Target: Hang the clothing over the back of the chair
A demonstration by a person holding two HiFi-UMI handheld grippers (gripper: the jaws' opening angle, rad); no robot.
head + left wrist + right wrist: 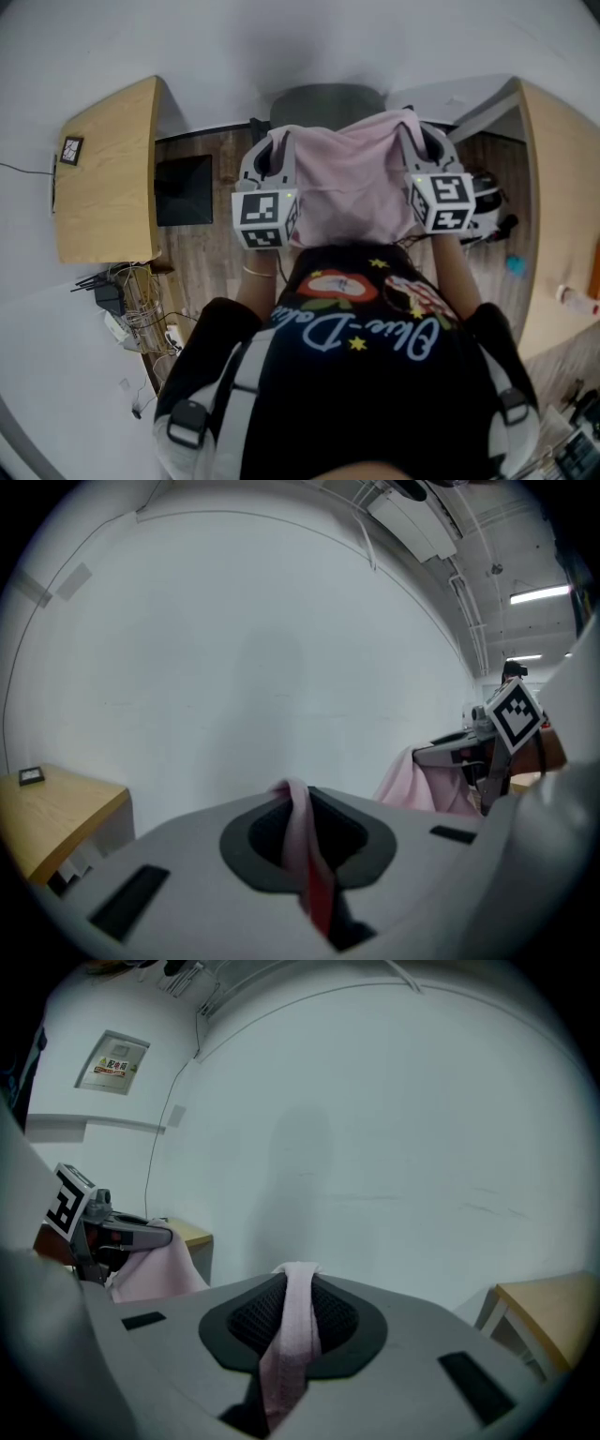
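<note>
L desk (108, 178): wood, far left.
L gripper (279, 141): jaws clamped on top left edge of pink clothing (352, 183).
Clothing: spread btw both grippers, hangs in front of person's chest.
Chair (326, 101): grey back, just past clothing's top edge.
R gripper (419, 133): jaws pinch clothing's top right edge.
R desk (553, 187): wood, far right.
</note>
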